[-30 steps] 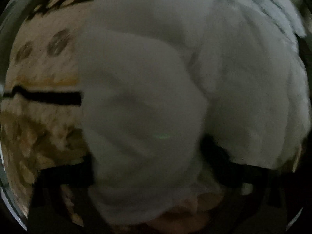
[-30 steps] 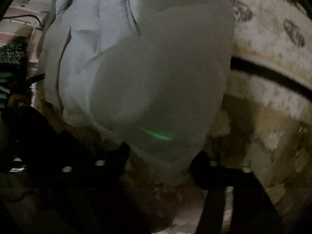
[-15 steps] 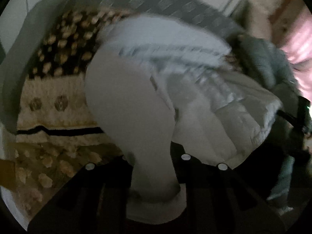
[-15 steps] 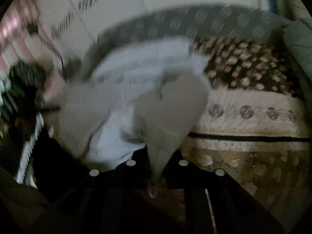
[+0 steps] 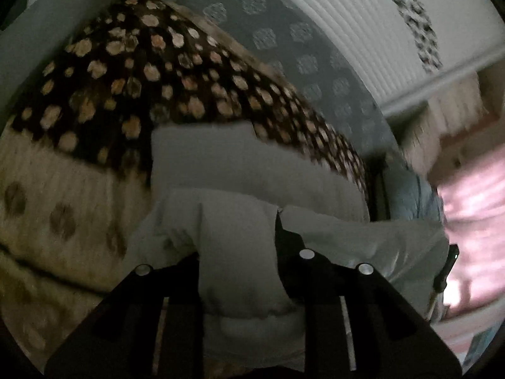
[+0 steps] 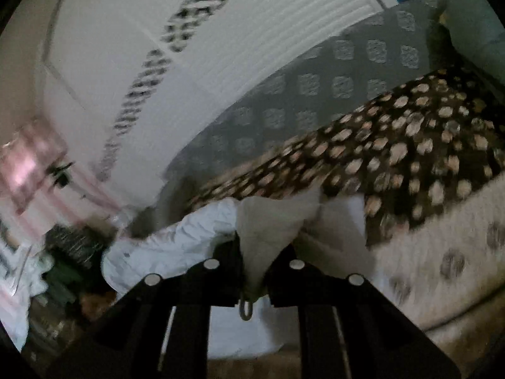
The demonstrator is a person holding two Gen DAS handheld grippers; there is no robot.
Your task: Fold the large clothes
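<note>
A large pale grey padded jacket [image 5: 252, 173] lies on a bed. In the left wrist view my left gripper [image 5: 240, 262] is shut on a thick fold of the jacket with an elastic cuff or hem [image 5: 252, 319] hanging between the fingers. In the right wrist view my right gripper [image 6: 254, 268] is shut on a pointed corner of the jacket [image 6: 265, 230], with a small metal zipper pull [image 6: 245, 309] dangling below it. Crumpled white lining [image 6: 176, 240] spreads to the left of it.
The bed has a brown blanket with pale spots [image 5: 142, 72] and a cream fleece part [image 5: 47, 205]. A grey patterned headboard [image 6: 300, 94] and white wall panels [image 5: 347, 15] stand behind. Pink cloth [image 5: 473, 205] and clutter [image 6: 63, 252] lie beside the bed.
Both grippers have lifted and tilted up with the jacket. It filled both views a second ago; now it sits low, with the headboard and wall showing above.
</note>
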